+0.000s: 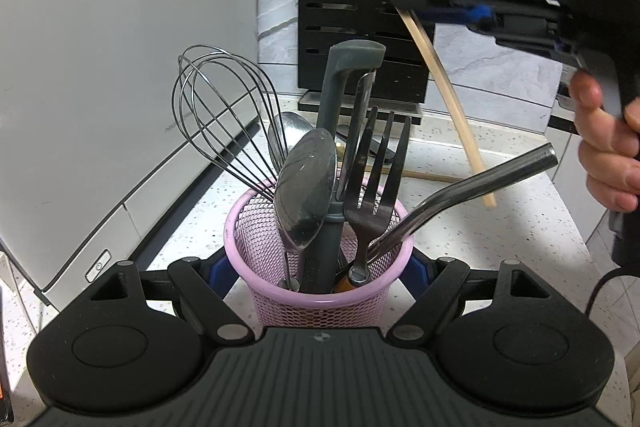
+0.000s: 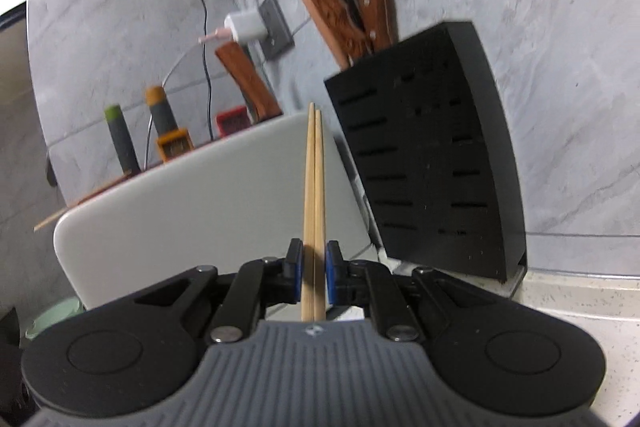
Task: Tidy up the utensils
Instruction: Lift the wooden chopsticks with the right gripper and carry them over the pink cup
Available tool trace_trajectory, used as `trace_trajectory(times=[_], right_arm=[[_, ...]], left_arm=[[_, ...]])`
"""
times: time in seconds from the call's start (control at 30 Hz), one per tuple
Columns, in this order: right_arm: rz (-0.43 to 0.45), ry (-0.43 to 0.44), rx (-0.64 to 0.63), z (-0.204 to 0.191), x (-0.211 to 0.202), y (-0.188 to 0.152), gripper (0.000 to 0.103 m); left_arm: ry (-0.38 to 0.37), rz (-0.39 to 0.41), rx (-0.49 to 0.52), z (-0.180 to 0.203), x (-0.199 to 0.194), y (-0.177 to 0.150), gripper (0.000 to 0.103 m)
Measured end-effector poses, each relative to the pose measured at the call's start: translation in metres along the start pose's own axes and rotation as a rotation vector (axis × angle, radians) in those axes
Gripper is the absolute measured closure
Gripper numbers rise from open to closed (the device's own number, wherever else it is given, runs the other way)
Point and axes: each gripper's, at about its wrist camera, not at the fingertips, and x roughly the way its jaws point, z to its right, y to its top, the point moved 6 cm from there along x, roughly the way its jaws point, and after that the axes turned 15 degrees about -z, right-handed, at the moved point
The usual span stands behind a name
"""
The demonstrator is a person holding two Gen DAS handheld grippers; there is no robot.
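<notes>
Chopsticks (image 1: 430,51) above pink cup's rim (image 1: 240,215)

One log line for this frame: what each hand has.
left gripper: holding pink mesh cup | right gripper: shut on chopsticks, raised | stage: chopsticks not yet in cup

We see a black knife block (image 2: 432,163) beside a leaning white cutting board (image 2: 208,203), chargers (image 2: 244,27) plugged into the grey wall behind.

A pink mesh cup (image 1: 318,301) holds a dark grey peeler (image 1: 340,99) and silvery whisk (image 1: 216,115), pale wooden chopsticks (image 2: 314,195) cross a black slotted knife block (image 2: 432,163), above a white speckled bench (image 1: 460,155).
</notes>
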Motion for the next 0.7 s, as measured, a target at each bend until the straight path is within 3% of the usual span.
trace_trajectory(times=[0.3, 0.7], right_arm=[[0.083, 0.092, 0.003, -0.011, -0.003, 0.004, 0.095], [0.038, 0.198, -0.024, -0.016, 0.022, -0.006, 0.095]], left_arm=[[-0.034, -0.002, 0.046, 0.010, -0.002, -0.003, 0.010], [-0.037, -0.002, 0.050, 0.012, -0.001, -0.003, 0.010]])
